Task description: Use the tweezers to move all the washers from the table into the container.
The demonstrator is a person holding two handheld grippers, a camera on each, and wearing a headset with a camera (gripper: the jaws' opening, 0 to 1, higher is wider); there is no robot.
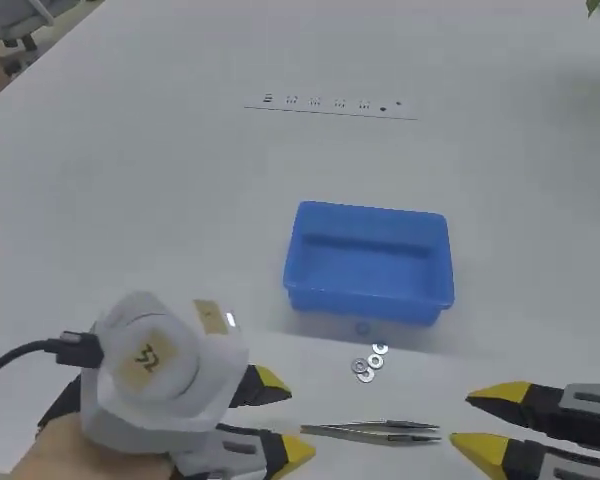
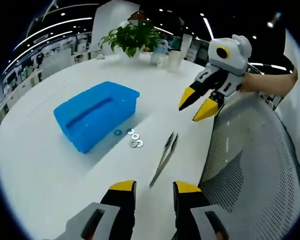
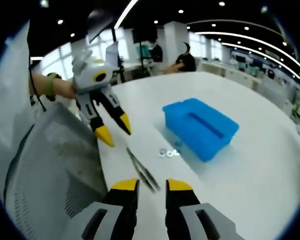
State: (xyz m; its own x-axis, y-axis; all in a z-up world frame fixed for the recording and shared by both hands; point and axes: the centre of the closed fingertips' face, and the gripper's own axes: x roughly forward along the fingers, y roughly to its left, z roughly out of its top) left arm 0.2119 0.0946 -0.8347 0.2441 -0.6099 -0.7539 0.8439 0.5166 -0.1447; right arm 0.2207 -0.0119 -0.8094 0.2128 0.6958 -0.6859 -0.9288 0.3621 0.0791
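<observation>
A blue container point(image 1: 370, 262) point(image 2: 96, 114) point(image 3: 201, 127) stands on the white table. Just in front of it lie three small washers point(image 1: 370, 362) point(image 2: 134, 139) point(image 3: 168, 152) close together. Steel tweezers point(image 1: 372, 431) point(image 2: 163, 158) point(image 3: 142, 170) lie flat nearer the table's front edge. My left gripper point(image 1: 282, 418) point(image 2: 154, 188) point(image 3: 114, 129) is open at the tweezers' left end, nothing between its yellow tips. My right gripper point(image 1: 477, 420) point(image 3: 152, 186) point(image 2: 195, 106) is open at their right end, also holding nothing.
A row of small dark markings point(image 1: 330, 103) runs across the far table. A grey mesh chair back point(image 2: 250, 160) point(image 3: 45, 165) stands at the table's near edge. Potted plants point(image 2: 132, 36) and cups stand at the table's far end, with people seated further back in the room.
</observation>
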